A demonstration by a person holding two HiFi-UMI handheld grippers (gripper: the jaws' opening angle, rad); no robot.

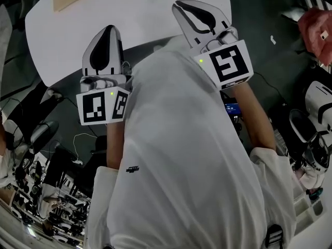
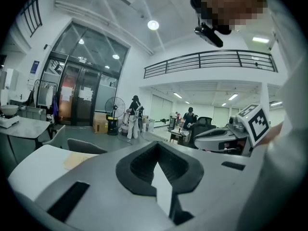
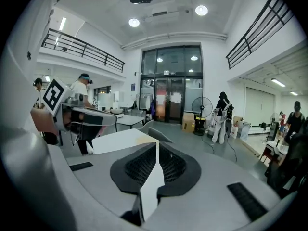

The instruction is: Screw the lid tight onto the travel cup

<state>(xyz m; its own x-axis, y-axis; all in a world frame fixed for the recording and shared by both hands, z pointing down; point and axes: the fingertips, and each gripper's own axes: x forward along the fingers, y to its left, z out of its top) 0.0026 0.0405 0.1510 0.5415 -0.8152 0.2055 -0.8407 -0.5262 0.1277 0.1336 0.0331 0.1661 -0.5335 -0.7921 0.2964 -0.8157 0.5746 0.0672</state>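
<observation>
The left gripper and right gripper are both closed on nothing at the tabletop's near edge; best to spread the jaws before reaching in.

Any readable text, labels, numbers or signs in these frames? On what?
No legible text anywhere.
Black-and-white square-marker cube on the left hand-held gripper: code pattern, no words.
Matching cube on the right hand-held gripper: pattern only.
Small black logo on the white shirt: too small to read.
White tag on the red bag: too small.
Blue wall sign beside the glass doors: blurred.
</observation>
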